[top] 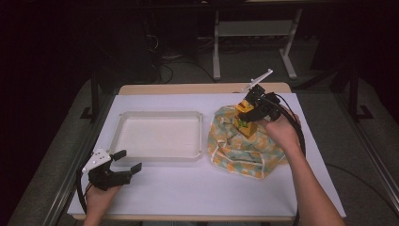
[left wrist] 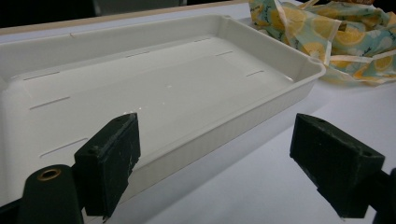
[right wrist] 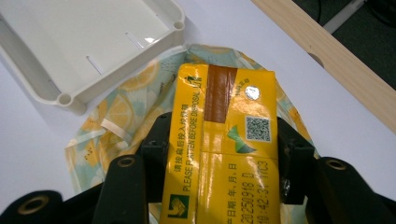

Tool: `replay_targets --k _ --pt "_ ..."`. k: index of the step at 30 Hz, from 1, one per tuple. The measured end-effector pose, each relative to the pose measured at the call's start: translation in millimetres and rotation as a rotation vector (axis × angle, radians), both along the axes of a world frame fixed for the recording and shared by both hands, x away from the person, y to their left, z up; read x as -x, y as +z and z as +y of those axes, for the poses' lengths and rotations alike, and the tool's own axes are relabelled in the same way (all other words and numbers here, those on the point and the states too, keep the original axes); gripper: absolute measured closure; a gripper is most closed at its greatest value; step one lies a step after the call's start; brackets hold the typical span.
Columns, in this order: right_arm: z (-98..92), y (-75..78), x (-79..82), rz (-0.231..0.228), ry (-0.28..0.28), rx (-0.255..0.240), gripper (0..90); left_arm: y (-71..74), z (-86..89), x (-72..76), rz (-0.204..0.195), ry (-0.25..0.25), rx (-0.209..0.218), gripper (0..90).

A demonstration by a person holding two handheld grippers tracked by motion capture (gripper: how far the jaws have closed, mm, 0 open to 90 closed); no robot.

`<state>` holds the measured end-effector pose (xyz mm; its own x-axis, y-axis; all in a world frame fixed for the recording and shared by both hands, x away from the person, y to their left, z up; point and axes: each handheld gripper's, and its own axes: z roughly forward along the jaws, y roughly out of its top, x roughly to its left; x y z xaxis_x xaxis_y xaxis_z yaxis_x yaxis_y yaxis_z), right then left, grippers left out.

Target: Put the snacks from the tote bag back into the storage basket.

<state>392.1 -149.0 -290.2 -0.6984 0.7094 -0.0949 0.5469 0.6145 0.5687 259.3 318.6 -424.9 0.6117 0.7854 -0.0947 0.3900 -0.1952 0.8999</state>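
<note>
Yellow drink carton (right wrist: 223, 144) sits clamped between the jaws of the right gripper (top: 247, 114), held above the lemon-print cloth (top: 244, 148) at three o'clock on the worktop (top: 188, 188); at seven o'clock the left gripper (top: 126, 161) rests, jaws apart, just beside the white tray (top: 160, 135)

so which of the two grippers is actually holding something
The right gripper, shut on the yellow drink carton above the lemon-print bag. The left gripper is open, holding nothing.

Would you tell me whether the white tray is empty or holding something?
Empty: the white tray shows only its bare floor in the high view and both gripper views.
</note>
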Motion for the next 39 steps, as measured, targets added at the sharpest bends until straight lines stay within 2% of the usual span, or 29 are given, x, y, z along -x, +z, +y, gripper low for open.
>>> replay_targets --k 15,39 --pt "17.9 14.9 6.6 -0.014 0.077 -0.013 49.2 0.6 1.0 0.5 -0.005 0.005 0.003 15.7" --pt "41.8 24.2 10.7 -0.027 0.177 -0.023 49.2 -0.2 1.0 -0.1 -0.002 0.006 0.005 15.7"
